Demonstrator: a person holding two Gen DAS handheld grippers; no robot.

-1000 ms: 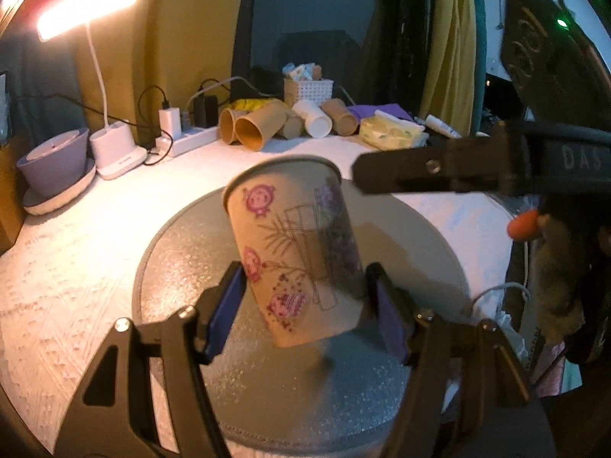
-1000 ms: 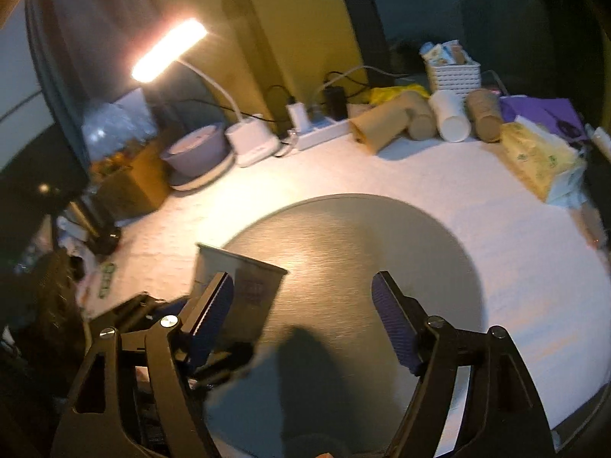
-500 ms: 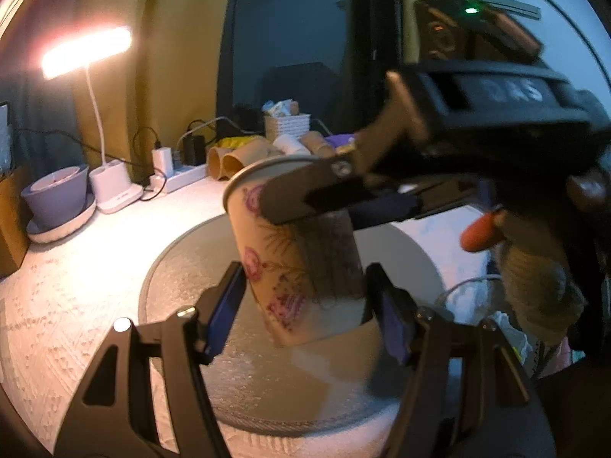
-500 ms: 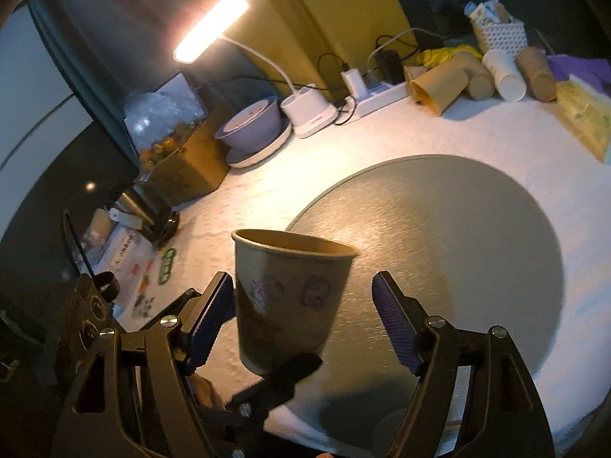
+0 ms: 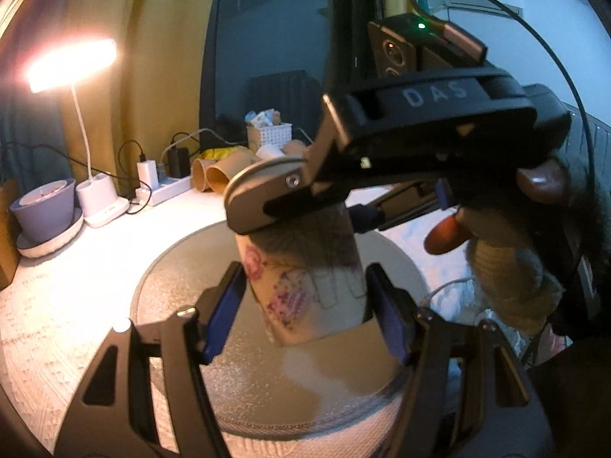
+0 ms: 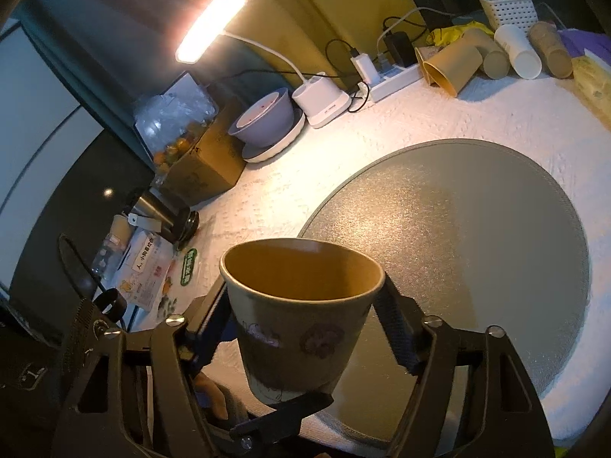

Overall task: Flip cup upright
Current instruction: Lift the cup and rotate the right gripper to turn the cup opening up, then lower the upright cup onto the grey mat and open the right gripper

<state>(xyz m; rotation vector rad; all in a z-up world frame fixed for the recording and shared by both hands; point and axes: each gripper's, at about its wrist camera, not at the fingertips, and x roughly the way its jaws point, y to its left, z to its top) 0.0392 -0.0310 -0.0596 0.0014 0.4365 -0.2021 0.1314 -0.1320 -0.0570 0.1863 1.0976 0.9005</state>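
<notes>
The paper cup [image 6: 301,316] is up in the air, mouth up, above the near left edge of the round grey mat [image 6: 477,236]. The left hand-held gripper [image 5: 303,305] squeezes the cup low down on both sides. The right hand-held gripper [image 6: 303,328] has a finger on each side of the cup near its rim, and I cannot tell if it is squeezing. A lamp [image 6: 212,21] shines at the far side of the counter [image 6: 382,126].

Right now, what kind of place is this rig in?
Probably a home desk or table, not a lab: a lit desk lamp, a power strip with chargers, spare paper cups lying on the white tablecloth.
</notes>
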